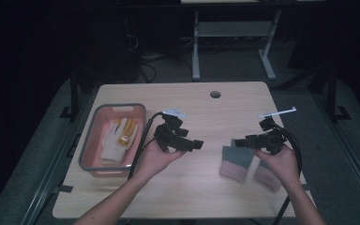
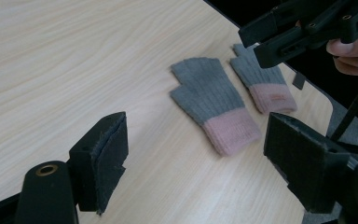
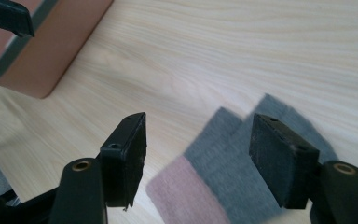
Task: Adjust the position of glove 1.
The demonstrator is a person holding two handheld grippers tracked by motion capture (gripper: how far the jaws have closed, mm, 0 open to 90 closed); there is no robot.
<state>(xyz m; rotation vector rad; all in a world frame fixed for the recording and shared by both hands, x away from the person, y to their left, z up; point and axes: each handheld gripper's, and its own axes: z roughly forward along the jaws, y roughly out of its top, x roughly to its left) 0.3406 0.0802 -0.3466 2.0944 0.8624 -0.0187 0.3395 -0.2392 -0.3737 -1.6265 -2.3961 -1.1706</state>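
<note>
Two grey knit gloves with pink cuffs lie flat side by side on the wooden table, the nearer glove left of the other glove. My right gripper hovers just above them, jaws open, with the grey glove on the table below its pads and nothing pressed between them. My left gripper is held over the table's middle, pointing toward the gloves, jaws wide open and empty. In the left gripper view the right gripper shows at the top right.
A pink basket with a grey rim stands at the table's left and holds a white glove with yellow fingers. A round cable hole sits near the far edge. The table's right edge runs close to the gloves.
</note>
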